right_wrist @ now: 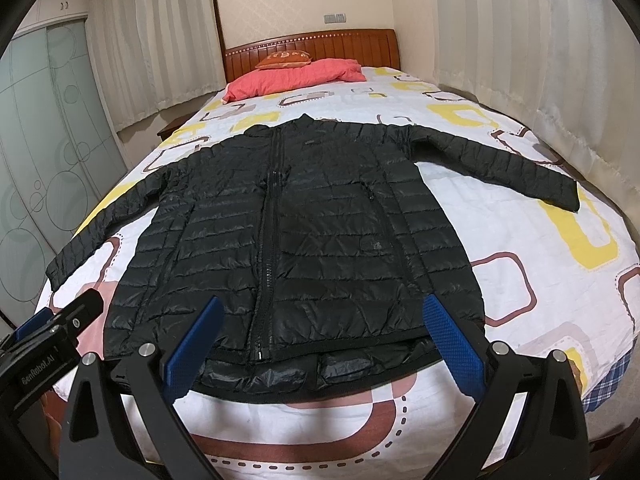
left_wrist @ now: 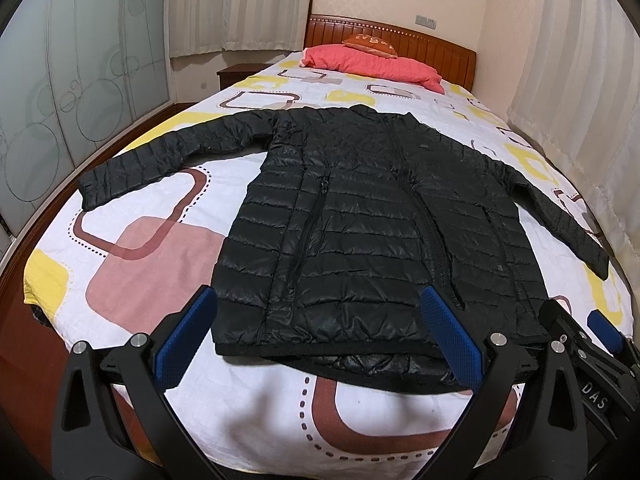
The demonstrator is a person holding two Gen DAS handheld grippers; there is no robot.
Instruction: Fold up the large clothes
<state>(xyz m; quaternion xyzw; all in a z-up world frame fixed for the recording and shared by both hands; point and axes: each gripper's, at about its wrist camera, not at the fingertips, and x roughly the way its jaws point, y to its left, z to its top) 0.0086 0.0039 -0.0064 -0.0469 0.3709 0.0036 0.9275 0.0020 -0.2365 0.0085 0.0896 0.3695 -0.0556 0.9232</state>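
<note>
A black quilted puffer jacket [left_wrist: 360, 220] [right_wrist: 304, 240] lies flat and face up on the bed, zipped, collar toward the headboard, both sleeves spread out sideways. Its hem is nearest me. My left gripper [left_wrist: 320, 304] hovers open above the hem's left half, blue pads wide apart and empty. My right gripper [right_wrist: 324, 312] hovers open above the hem's right half, also empty. The right gripper's body [left_wrist: 584, 352] shows at the lower right of the left wrist view. The left gripper's body [right_wrist: 52, 340] shows at the lower left of the right wrist view.
The bed sheet [left_wrist: 152, 280] [right_wrist: 540, 280] is white with pink, brown and yellow shapes. A pink pillow [left_wrist: 372, 66] and an orange cushion [right_wrist: 284, 60] lie by the wooden headboard [right_wrist: 320, 46]. Curtains [right_wrist: 540, 60] hang on the right, a glass wardrobe [left_wrist: 60, 80] stands left.
</note>
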